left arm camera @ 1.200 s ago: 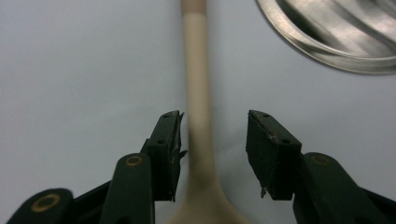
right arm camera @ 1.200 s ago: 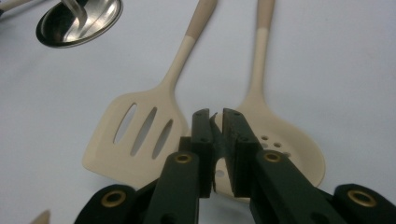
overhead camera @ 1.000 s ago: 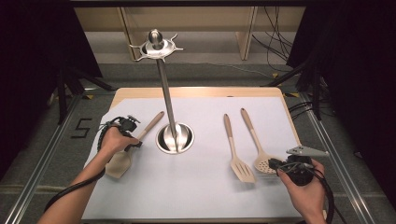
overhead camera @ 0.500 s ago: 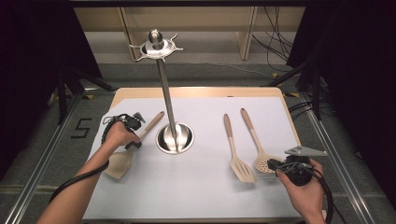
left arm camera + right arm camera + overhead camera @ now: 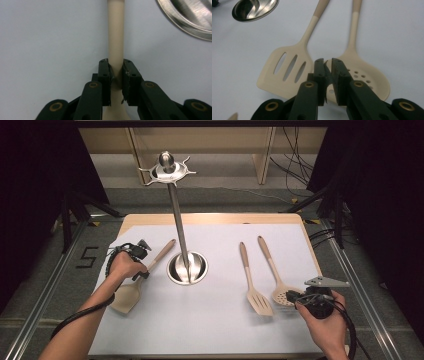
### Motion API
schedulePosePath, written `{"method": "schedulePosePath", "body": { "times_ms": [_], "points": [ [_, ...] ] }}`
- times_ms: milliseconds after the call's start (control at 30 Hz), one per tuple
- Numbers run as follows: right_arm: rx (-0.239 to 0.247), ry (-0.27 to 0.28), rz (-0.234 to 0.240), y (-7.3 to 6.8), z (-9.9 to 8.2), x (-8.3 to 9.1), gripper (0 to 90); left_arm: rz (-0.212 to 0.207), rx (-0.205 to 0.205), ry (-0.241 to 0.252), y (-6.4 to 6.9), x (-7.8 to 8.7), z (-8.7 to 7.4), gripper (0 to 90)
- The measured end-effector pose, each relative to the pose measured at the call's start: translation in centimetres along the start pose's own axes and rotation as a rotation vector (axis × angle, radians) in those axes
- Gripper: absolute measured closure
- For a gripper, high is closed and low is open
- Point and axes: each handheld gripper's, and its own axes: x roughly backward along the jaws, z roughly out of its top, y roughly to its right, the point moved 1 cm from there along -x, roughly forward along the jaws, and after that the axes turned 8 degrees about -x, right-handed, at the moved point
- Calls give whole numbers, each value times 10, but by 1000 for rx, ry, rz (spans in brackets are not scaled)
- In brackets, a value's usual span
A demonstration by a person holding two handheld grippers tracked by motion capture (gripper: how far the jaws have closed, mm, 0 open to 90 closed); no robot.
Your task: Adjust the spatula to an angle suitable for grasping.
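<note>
A beige solid spatula lies at the table's left, its handle slanting toward the steel stand's round base. My left gripper is shut on that handle, partway along it, low on the white sheet. At the right lie a slotted spatula and a perforated spoon, side by side. My right gripper has its jaws closed on the near rim of the perforated spoon's bowl.
The stand's steel pole rises from the base to a ring of hooks above the table's far edge. The base's rim lies close to the right of the held handle. The white sheet covers the wooden table.
My left hand has shifted slightly farther up along the spatula's handle. The right gripper and the utensils have stayed where they were.
</note>
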Motion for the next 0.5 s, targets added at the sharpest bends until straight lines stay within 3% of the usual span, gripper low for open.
{"method": "schedulePosePath", "body": {
  "times_ms": [67,100,333,400,433,500],
  "points": [
    [1,11,21,1,0,-1,830,4,14,48,0,3,-7,781],
    [-1,10,20,0,0,-1,830,4,12,55,-1,6,-9,781],
    [7,25,13,0,1,-1,830,11,76,236,1,25,-36,781],
    [8,26,13,0,1,-1,830,18,73,257,1,28,-40,781],
    [42,45,9,1,0,-3,830,22,77,280,2,29,-43,781],
    [-25,22,9,-4,0,-1,829,25,89,318,2,32,-49,780]
  ]
}}
